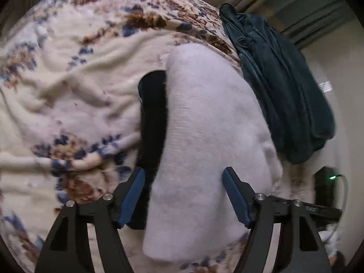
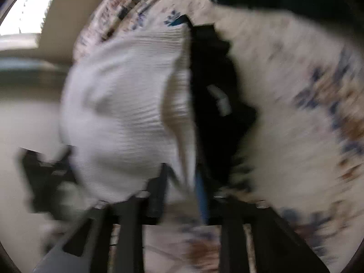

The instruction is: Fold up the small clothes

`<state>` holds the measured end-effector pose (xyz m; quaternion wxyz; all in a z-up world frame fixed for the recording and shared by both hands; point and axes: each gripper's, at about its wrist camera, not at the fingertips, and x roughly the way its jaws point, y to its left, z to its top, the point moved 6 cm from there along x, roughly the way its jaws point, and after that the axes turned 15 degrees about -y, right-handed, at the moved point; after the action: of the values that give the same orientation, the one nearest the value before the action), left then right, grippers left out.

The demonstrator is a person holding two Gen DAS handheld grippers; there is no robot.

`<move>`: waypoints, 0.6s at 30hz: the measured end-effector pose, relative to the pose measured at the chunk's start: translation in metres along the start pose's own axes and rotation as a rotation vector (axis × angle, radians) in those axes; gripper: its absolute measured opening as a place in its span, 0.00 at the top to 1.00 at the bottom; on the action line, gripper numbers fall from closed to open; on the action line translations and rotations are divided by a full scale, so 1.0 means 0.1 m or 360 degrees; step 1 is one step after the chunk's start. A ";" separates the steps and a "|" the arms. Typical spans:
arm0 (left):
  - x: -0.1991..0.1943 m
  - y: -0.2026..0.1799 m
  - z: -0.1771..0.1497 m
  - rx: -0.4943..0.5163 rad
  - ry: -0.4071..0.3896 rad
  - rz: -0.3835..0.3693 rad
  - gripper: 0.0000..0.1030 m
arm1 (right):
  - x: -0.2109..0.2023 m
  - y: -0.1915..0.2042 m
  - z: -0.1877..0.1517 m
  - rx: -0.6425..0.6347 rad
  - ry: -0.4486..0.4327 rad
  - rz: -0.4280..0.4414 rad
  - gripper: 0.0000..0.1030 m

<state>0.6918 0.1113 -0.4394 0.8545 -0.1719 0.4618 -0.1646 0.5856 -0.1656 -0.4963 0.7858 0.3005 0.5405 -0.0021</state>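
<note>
The white ribbed garment [image 1: 204,136] lies folded over on a floral blanket [image 1: 68,79], with a black garment [image 1: 152,118] tucked just beside and partly under its long edge, and a dark teal cloth [image 1: 284,86] heaped at the blanket's far side. The left tool [image 1: 183,195] hangs over the near end of the white piece with its jaws well apart; the blue pads [image 1: 234,195] stand either side of the fabric without pressing it, so it holds nothing. In the right wrist view the picture is badly smeared, but the right tool [image 2: 179,195] has its jaws partly closed with a hem of the white garment [image 2: 127,104] running down between them; whether the pads truly pinch the cloth I cannot tell. The black garment [image 2: 216,95] shows beside it there too, with a small pale label on it. The white piece looks like a light, soft knit: it will drape and sag from any single hold, stretch a little along its ribs, and slide easily over the fleecy blanket [image 2: 295,113]. I would judge the best holds to be the two corners of one short edge, pinching through both layers at the hem where the knit is thickest, so the fold stays square and the layers do not creep apart.
</note>
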 end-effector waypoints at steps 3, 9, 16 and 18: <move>-0.13 -0.15 -0.01 0.0181 -0.0071 0.0184 0.19 | -0.24 0.08 0.01 -0.0207 -0.0171 -0.0241 0.05; -0.47 -0.52 -0.11 0.0473 -0.0197 0.0509 0.01 | -0.62 0.27 0.07 -0.0456 -0.0457 -0.0691 0.00; -1.07 -0.92 -0.28 0.0500 -0.0307 0.0513 0.01 | -1.25 0.46 -0.01 -0.0470 -0.0603 -0.0709 0.00; -1.24 -1.02 -0.32 0.0494 -0.0338 0.0520 0.01 | -1.55 0.54 -0.12 -0.0492 -0.0636 -0.0686 0.00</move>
<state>0.5876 0.0711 -0.3197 0.9296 0.0219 0.3603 -0.0742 0.5285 -0.1657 -0.3423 0.8941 0.0500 0.4208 -0.1452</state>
